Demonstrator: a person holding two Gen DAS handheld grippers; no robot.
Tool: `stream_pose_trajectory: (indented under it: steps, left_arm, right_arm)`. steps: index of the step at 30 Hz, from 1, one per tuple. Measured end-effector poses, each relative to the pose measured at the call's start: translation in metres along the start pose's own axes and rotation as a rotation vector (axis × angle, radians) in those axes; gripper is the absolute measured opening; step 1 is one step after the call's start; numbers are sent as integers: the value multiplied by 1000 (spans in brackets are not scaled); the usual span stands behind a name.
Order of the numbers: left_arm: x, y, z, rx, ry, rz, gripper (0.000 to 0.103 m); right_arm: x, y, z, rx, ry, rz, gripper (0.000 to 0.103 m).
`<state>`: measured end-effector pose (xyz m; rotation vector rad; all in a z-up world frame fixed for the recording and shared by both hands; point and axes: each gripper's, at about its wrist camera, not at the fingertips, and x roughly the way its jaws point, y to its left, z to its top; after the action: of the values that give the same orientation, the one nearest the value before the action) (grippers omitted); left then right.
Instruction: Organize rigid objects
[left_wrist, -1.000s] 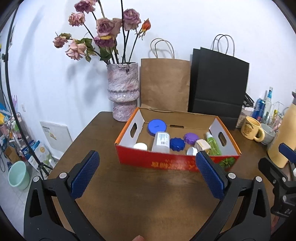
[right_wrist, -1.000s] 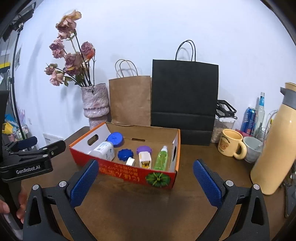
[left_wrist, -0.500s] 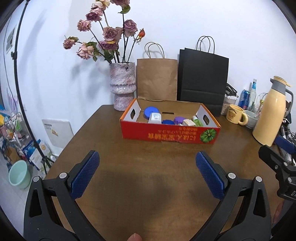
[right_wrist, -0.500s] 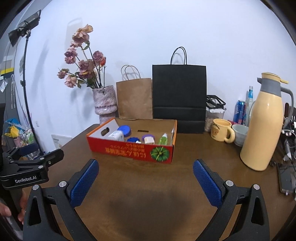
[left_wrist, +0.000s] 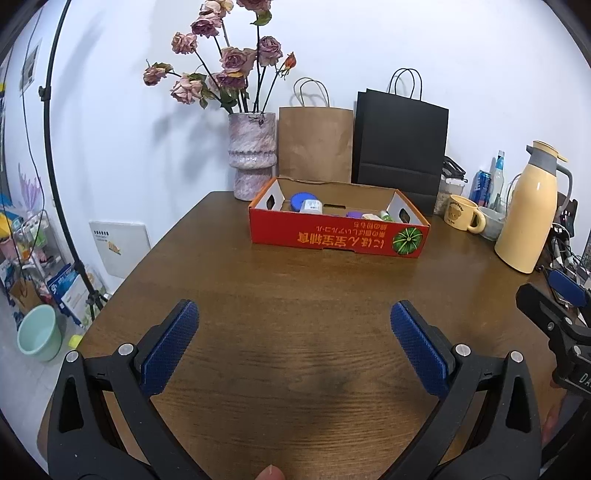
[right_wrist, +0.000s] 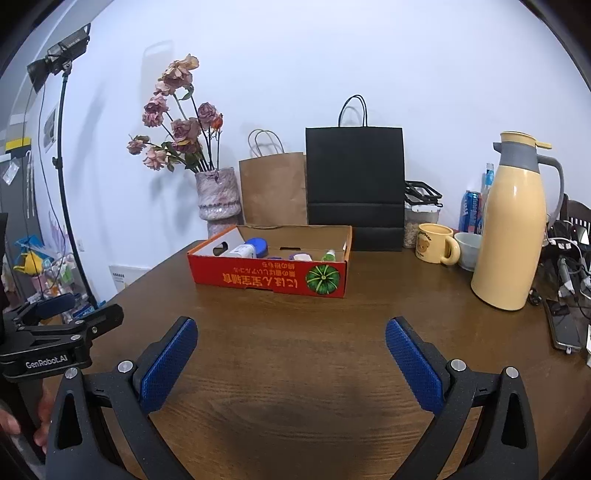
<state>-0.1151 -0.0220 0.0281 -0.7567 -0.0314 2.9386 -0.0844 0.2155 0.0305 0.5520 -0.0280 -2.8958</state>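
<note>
The left gripper (left_wrist: 294, 325) hovers empty above the wooden table (left_wrist: 295, 280), jaws spread wide; the red cardboard box (left_wrist: 338, 236) of small containers sits well ahead, and the right gripper (right_wrist: 290, 341) gapes empty too

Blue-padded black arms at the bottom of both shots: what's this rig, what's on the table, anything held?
No robot: a person holds one set of tongs in each hand, each with a fisheye camera looking along its fingers. One picture is from the left tongs, the other from the right tongs. Both are open over the bare wooden table, holding nothing. Ahead stands a red cardboard box with small bottles and jars inside. Behind it are a vase of flowers and two paper bags; to the right, a yellow mug and a cream thermos jug.
</note>
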Motion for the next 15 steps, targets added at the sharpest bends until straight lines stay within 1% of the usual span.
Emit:
stream_pose_trajectory:
  steps: [15]
  left_arm:
    - [-5,-3,-6,10,-1,-7,103]
  right_arm:
    - [-3,-5,-5,23,-1,-2,103]
